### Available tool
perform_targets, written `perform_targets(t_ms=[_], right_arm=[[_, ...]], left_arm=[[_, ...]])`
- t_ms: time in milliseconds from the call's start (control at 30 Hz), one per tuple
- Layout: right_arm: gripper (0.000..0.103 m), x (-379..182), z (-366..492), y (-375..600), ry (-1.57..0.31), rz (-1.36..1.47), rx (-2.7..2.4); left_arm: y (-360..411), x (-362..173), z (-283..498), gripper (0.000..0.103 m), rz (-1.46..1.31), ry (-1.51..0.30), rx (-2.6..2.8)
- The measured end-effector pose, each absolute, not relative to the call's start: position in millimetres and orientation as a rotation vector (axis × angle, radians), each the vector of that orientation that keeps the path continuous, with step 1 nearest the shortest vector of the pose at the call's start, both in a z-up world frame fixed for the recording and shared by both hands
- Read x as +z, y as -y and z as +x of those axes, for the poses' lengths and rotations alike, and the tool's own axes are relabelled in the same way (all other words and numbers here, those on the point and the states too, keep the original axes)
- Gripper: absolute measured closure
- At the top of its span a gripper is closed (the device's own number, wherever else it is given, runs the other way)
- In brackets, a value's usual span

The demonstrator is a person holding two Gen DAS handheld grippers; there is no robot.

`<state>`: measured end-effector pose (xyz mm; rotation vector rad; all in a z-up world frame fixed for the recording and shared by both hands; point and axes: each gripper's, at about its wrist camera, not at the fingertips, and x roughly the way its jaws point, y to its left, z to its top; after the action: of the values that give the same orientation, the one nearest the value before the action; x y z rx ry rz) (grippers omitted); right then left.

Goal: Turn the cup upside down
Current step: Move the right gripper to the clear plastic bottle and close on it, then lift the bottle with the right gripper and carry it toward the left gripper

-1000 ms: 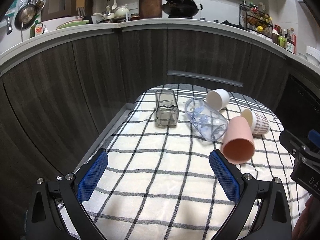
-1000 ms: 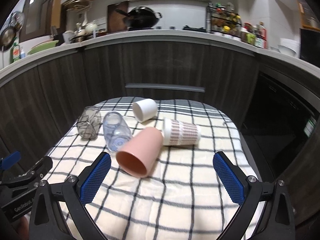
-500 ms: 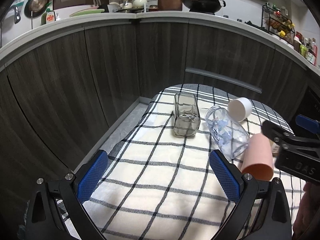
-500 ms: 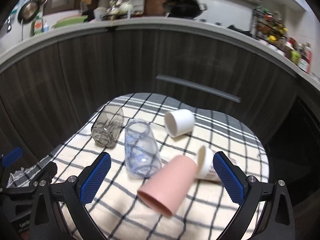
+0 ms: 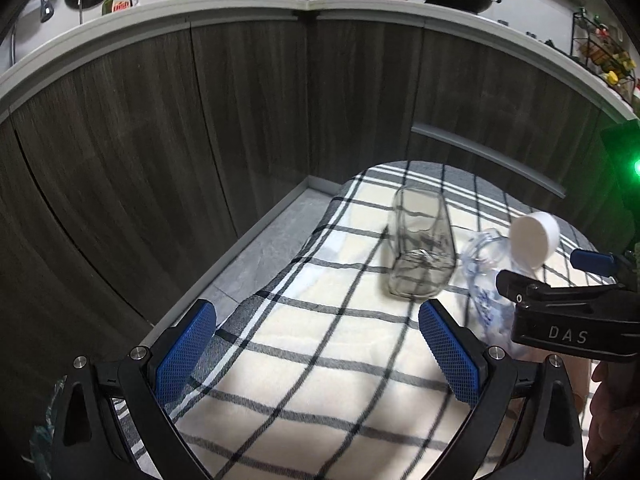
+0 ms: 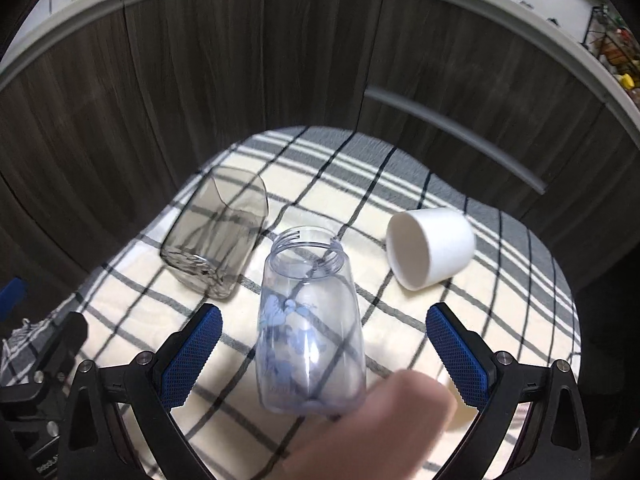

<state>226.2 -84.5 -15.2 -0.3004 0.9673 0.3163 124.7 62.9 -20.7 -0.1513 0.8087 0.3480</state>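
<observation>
Several cups lie on their sides on a checked cloth [image 6: 400,184]. A clear cup with blue print [image 6: 310,320] lies between my right gripper's [image 6: 320,354] open blue pads [image 6: 190,354]; the pads stand apart from it. A blurred pink cup [image 6: 376,424] lies just below it. A smoky square glass [image 6: 218,236] lies to the left, a white cup [image 6: 432,252] to the right. My left gripper [image 5: 316,352] is open and empty over the cloth, with the smoky glass [image 5: 422,248] ahead of it.
Dark wood cabinet fronts [image 5: 240,120] curve around the far side of the table. A grey ledge [image 5: 256,248] runs along the table's left edge. The right gripper body [image 5: 572,320] shows at the right in the left wrist view.
My right gripper has moved forward and down toward the cups, so the clear blue-printed cup now lies between its pads. My left gripper has swung left, away from the pink cup.
</observation>
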Motion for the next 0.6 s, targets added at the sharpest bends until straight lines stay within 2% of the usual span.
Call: perform_targets(t_ms=[167,300,400,433,600], right_arm=[[0.002,-38,246,74,-1.065,-0.326,0.311],[0.007,-54,254,69,-1.124,-0.337,0.311],[0.021,-63,257,67,-1.173,-0.342,0.306],[0.03,-65,258,67,-1.191,-0.337,0.305],[0.031,-65,259,72,-1.205,-0.299,0.305]], left_arm=[[-70,-33,133,0.0,-0.164,-0.848,0.355],[-72,-39,135,0.0,-0.17,-0.868,0.353],[-75,-40,134,0.0,-0.178,-0.872,0.356],[-75,-39,134,0.0,-0.18,-0.871,0.358],[-76,-33,131,0.0,-0.181,-0.857,0.35]])
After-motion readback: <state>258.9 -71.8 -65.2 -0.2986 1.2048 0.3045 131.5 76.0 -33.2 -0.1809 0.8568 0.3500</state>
